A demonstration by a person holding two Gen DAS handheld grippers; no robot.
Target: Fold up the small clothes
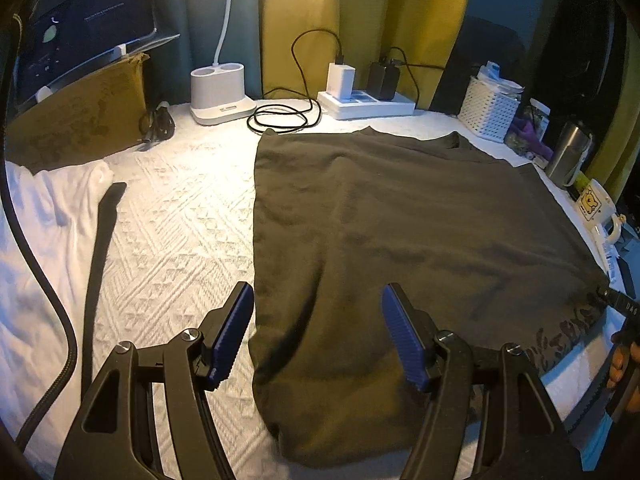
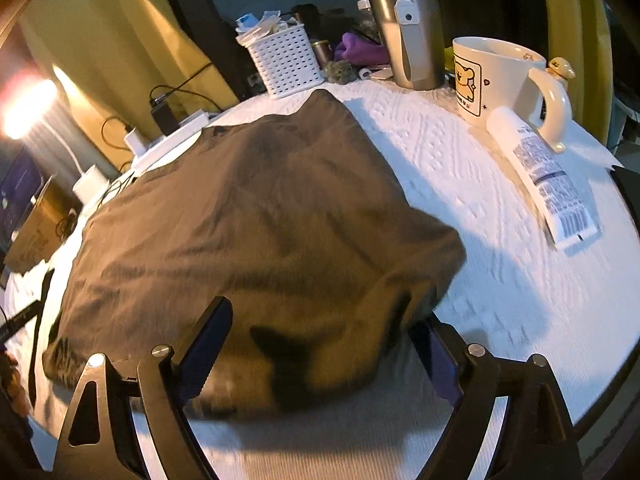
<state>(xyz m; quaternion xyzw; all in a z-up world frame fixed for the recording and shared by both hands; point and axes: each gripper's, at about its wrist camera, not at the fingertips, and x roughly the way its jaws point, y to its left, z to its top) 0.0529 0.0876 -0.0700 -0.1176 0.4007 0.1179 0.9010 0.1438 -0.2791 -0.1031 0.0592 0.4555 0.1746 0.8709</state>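
Where the white quilted cover (image 1: 176, 216) spreads over the work surface, we record one olive-brown T-shirt (image 1: 400, 240) lying flat on it, its near hem directly ahead of both grippers.

Left gripper (image 1: 318, 334): jaws apart, blue ribbed pads bare; the shirt's left edge runs between them, untouched as far as we can tell.

Right gripper (image 2: 324, 352): jaws spread wide, the shirt's near right corner bunched and blurred in the gap; we see no pad pressing on it.

Room, beyond the left gripper: yellow and teal curtains (image 1: 320, 20), a white lamp base (image 1: 220, 94), a coiled black cable (image 1: 284, 116), a power strip (image 1: 368, 104) with chargers plugged in, a cardboard box (image 1: 80, 120) under a dark screen. To its left, a white garment (image 1: 44, 216).

Left view only: lettering on the shirt's hem, far right, beside the other gripper's tip.

Right view only, ahead and to the right of that gripper: a cream mug (image 2: 504, 80) with a bear print, a white tube (image 2: 544, 176) lying against it, a steel tumbler (image 2: 408, 28) and a white perforated basket (image 2: 284, 60) seen close.
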